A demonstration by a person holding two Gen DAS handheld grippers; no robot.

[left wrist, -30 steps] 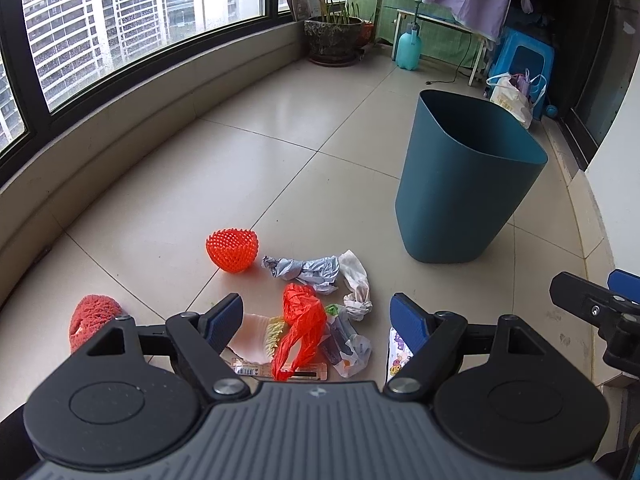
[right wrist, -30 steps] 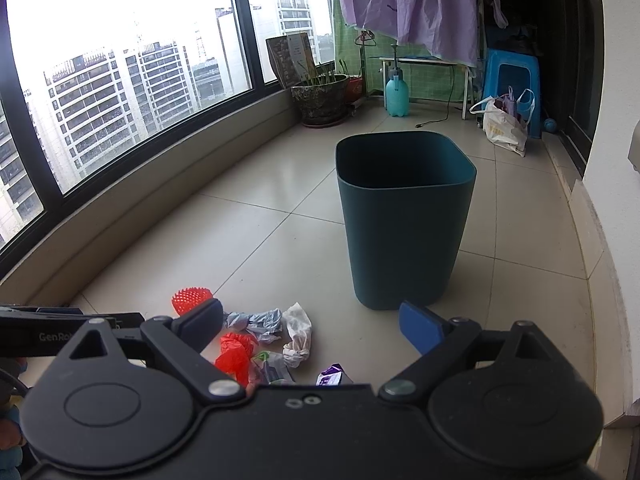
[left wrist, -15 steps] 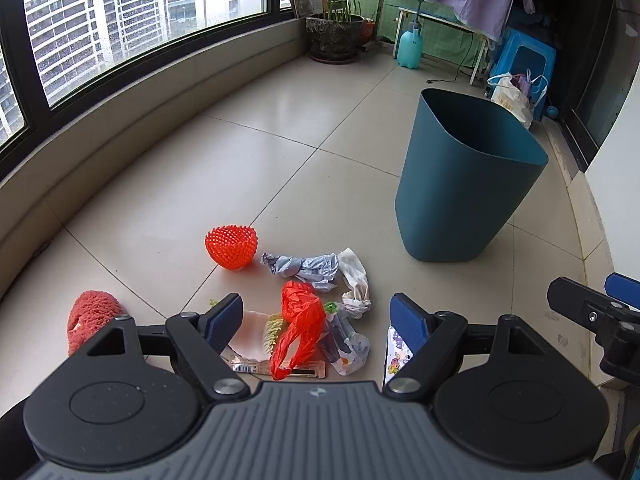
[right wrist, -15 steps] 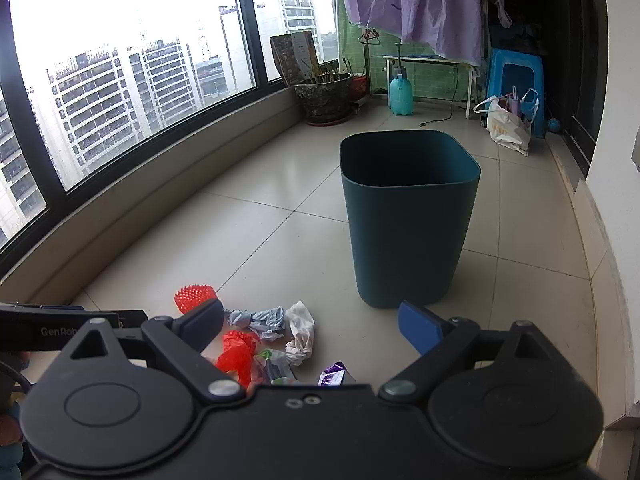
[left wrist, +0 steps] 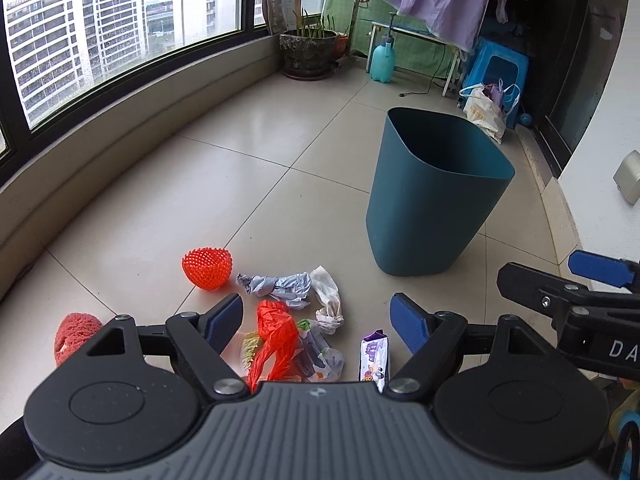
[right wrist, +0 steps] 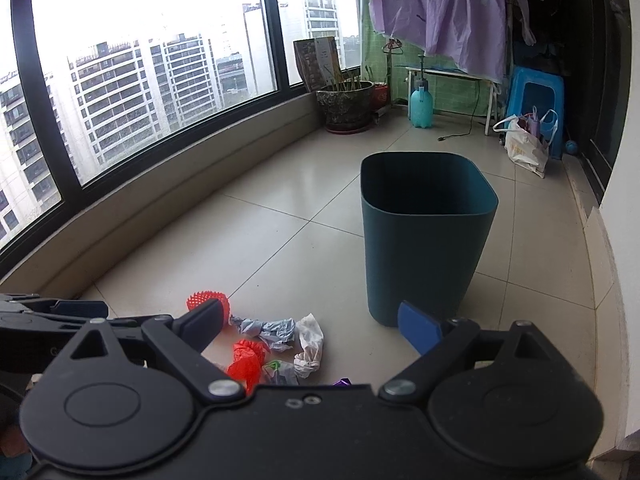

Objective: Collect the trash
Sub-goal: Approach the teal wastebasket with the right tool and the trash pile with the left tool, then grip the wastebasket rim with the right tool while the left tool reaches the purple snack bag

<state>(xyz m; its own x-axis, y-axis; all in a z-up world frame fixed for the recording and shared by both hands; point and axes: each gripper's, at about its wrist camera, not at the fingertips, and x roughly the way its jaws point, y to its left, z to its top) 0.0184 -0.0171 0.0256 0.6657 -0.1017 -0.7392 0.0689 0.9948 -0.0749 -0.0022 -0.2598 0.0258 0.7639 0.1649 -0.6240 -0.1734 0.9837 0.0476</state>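
Observation:
A dark teal bin (left wrist: pixel 432 196) stands upright and open on the tiled floor; it also shows in the right wrist view (right wrist: pixel 426 232). A pile of trash lies in front of it: a red foam net cup (left wrist: pixel 207 268), a crumpled grey bag (left wrist: pixel 276 284), a white wad (left wrist: pixel 328 300), a red plastic bag (left wrist: pixel 276 336), a purple wrapper (left wrist: pixel 374 358) and a clear wrapper (left wrist: pixel 320 360). My left gripper (left wrist: pixel 318 322) is open and empty above the pile. My right gripper (right wrist: pixel 310 322) is open and empty, held higher, to the right.
A red sponge-like wad (left wrist: pixel 74 336) lies at the left. A curved window ledge (left wrist: pixel 120 128) runs along the left. A plant pot (left wrist: pixel 308 52), a spray bottle (left wrist: pixel 382 58), a blue stool (left wrist: pixel 498 68) and a shopping bag (left wrist: pixel 486 110) stand at the back.
Both grippers have lifted and drawn back slightly, so the pile and bin sit a little farther off. Both stay open; nothing was picked up.

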